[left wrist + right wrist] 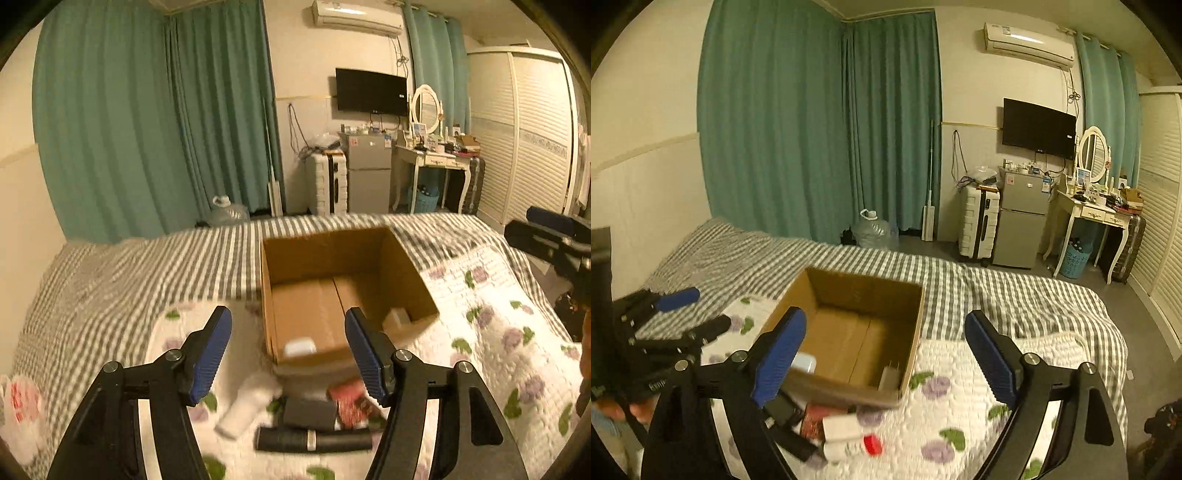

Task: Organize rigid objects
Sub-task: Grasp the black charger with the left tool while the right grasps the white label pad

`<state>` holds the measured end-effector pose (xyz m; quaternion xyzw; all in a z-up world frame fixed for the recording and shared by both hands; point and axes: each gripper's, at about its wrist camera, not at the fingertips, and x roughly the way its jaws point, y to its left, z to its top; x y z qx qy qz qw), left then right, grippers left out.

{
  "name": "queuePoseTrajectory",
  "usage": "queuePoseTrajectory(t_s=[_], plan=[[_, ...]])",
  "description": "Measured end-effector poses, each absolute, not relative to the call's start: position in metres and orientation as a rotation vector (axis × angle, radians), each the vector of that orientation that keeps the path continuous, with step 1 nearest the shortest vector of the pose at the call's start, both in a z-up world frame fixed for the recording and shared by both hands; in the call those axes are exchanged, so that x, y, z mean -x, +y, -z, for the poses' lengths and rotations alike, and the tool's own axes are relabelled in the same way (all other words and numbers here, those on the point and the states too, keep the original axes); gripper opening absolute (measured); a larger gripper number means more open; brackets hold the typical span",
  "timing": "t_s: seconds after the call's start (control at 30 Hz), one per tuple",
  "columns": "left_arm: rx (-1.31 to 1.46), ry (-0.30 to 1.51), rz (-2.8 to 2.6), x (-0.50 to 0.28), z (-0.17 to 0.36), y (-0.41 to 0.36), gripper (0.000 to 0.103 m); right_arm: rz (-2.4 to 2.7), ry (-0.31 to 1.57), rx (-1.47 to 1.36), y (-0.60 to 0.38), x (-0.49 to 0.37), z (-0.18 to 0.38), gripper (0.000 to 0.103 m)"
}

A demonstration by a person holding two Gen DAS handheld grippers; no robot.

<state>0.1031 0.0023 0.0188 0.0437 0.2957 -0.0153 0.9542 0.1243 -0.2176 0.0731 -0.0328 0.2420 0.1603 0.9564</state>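
Note:
An open cardboard box (402, 269) stands on the bed; it also shows in the right wrist view (908, 354). Inside lie a small white case (300, 348) and a white charger (397, 318). In front of the box lie a white bottle (248, 403), a black box (309, 413), a red pack (349, 400) and a black tube (314, 439). My left gripper (288, 354) is open and empty above these. My right gripper (886, 360) is open and empty over the box's near edge; a white bottle with a red cap (849, 437) lies below.
The bed carries a flowered quilt (491, 350) over a striped sheet (122, 266). A plastic bag (22, 410) lies at the left. Beyond the bed stand a water jug (873, 229), suitcase (979, 221), small fridge (1021, 225) and dressing table (1097, 218).

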Motion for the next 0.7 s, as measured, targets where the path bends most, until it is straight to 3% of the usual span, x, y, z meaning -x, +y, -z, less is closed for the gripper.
queuePoseTrajectory(t_s=[0.53,0.7], plan=[[-0.068,0.840,0.064,-0.122,0.129,0.000,0.067,-0.387,0.829,0.128,-0.185,-0.152,0.104,0.089],[-0.086,0.891,0.087,-0.131,0.146,-0.007,0.067,-0.395,0.865,0.148,-0.185,-0.153,0.116,0.089]])
